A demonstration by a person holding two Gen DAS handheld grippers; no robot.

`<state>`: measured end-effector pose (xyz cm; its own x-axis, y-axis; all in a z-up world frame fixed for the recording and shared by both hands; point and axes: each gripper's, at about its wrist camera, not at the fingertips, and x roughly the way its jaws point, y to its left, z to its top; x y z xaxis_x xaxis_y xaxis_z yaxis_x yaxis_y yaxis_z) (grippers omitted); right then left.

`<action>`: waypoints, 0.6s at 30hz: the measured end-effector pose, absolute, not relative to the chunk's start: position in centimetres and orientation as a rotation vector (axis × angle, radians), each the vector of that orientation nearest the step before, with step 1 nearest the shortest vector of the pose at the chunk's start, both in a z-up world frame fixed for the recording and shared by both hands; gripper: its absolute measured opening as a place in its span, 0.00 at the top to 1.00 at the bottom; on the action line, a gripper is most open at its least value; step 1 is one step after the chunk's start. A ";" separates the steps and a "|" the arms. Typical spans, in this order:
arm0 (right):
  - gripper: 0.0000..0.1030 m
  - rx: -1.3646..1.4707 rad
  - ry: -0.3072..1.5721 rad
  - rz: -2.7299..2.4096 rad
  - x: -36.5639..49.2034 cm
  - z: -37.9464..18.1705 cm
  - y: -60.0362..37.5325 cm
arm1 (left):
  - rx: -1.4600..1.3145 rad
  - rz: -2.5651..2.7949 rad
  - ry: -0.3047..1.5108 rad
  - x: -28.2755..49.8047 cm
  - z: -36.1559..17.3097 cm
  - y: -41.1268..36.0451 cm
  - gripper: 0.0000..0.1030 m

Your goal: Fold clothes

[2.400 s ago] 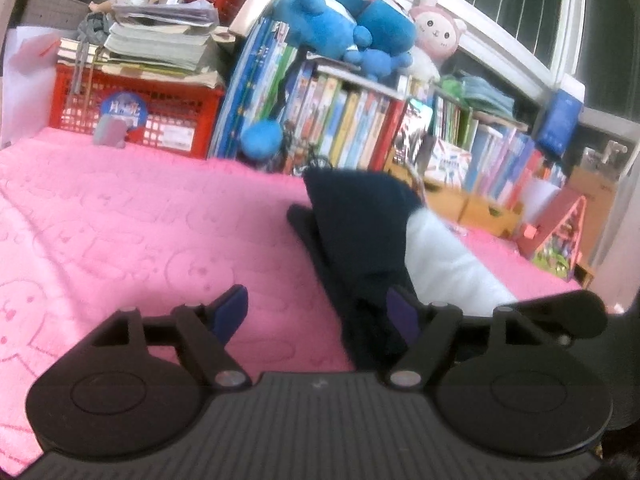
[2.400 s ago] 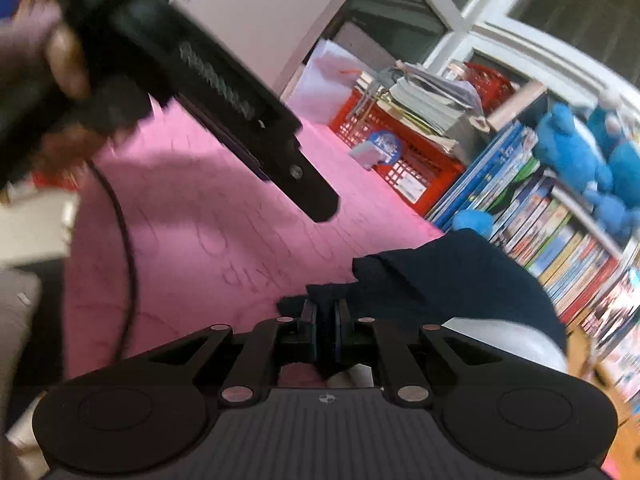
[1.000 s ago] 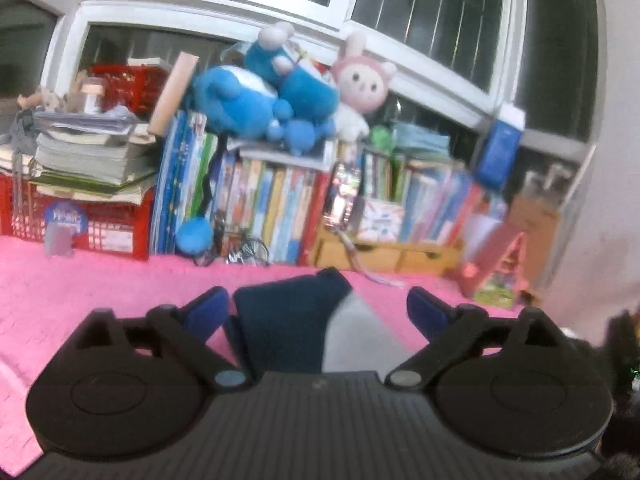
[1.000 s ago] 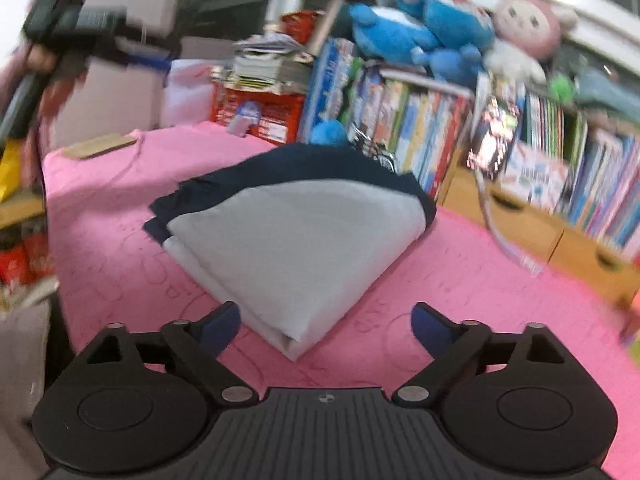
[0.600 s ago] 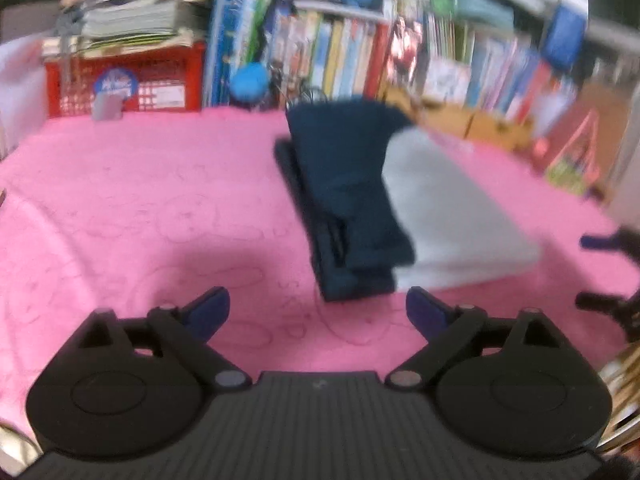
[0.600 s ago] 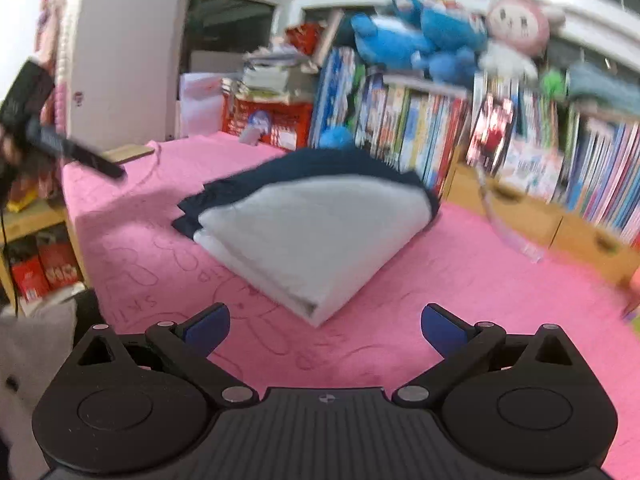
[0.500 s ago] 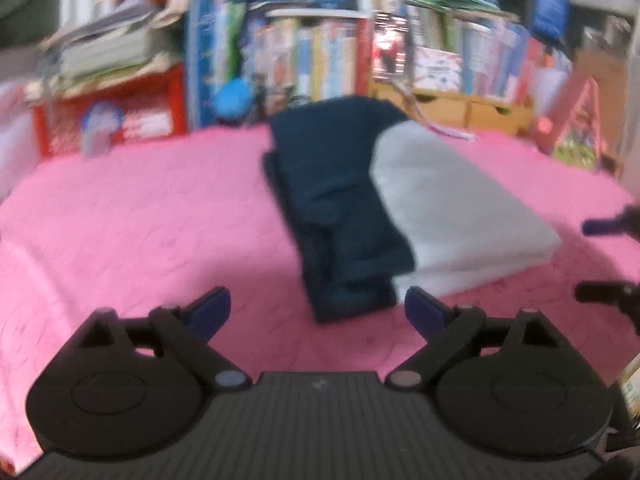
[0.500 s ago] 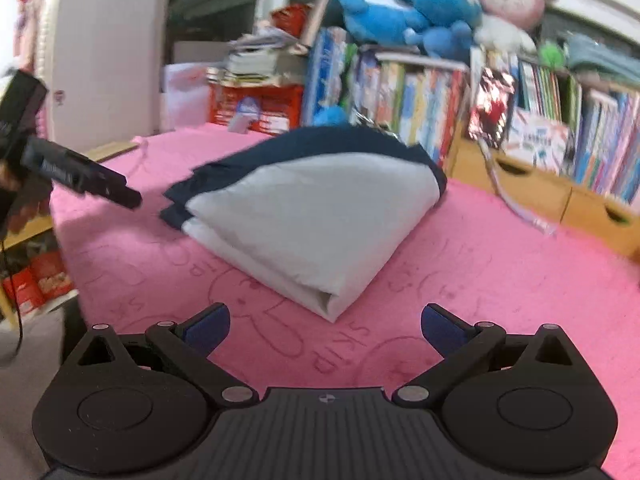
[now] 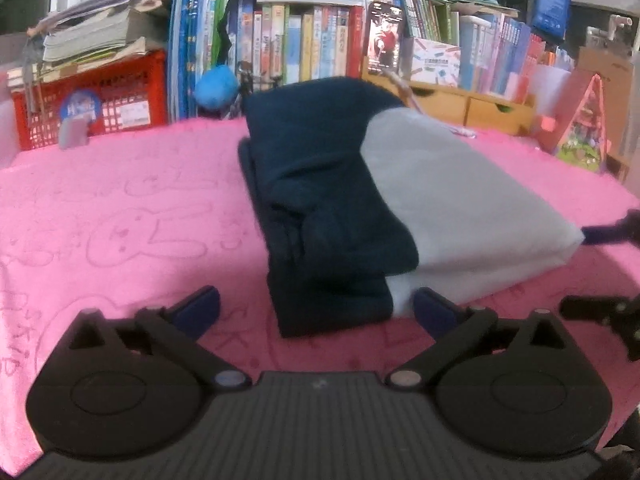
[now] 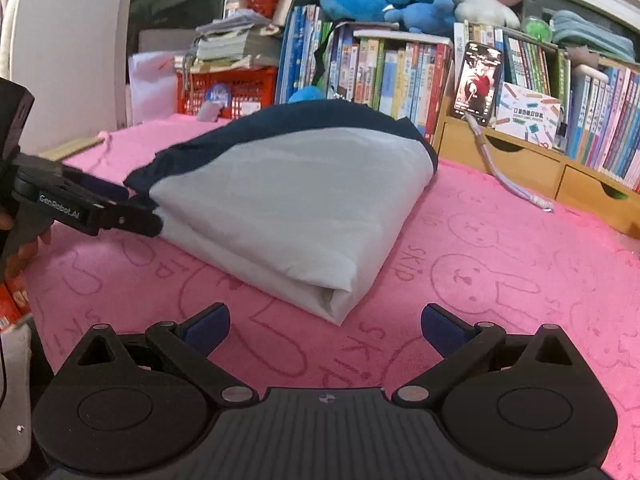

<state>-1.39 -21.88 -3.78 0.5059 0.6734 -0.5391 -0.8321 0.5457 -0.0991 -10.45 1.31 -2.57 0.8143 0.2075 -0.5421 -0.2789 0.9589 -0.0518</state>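
While the folded garment [image 9: 360, 216] is viewed from the left wrist, it is recorded lying on the pink surface [image 9: 120, 216], navy panel leftward and grey panel rightward; the left tongs [image 9: 316, 312] are noted with jaws opening wide, nothing between the pads, the garment's near edge lying just ahead of them; the right tongs [image 9: 600, 272] are seen at the right margin, beside the grey corner; a red crate [image 9: 92, 100] and a row of books [image 9: 304, 48] are listed behind. From the right wrist, the garment [image 10: 288, 196] is entered as a flat bundle; the right tongs [image 10: 324, 330] are spread apart and empty, just short of its corner; the left tongs [image 10: 132, 212] are seen at its far edge; folding is judged complete, release being the likely reason.
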 end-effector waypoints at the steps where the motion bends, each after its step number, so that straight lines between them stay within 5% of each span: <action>1: 0.00 -0.382 0.476 0.930 -1.5 -3.8 -21.7 | -0.144 0.256 0.554 -10.6 -2.5 1.5 0.00; 18: 0.00 -0.362 0.510 0.932 -0.8 -3.9 -21.8 | -0.110 0.246 0.567 -10.6 -2.5 1.4 0.00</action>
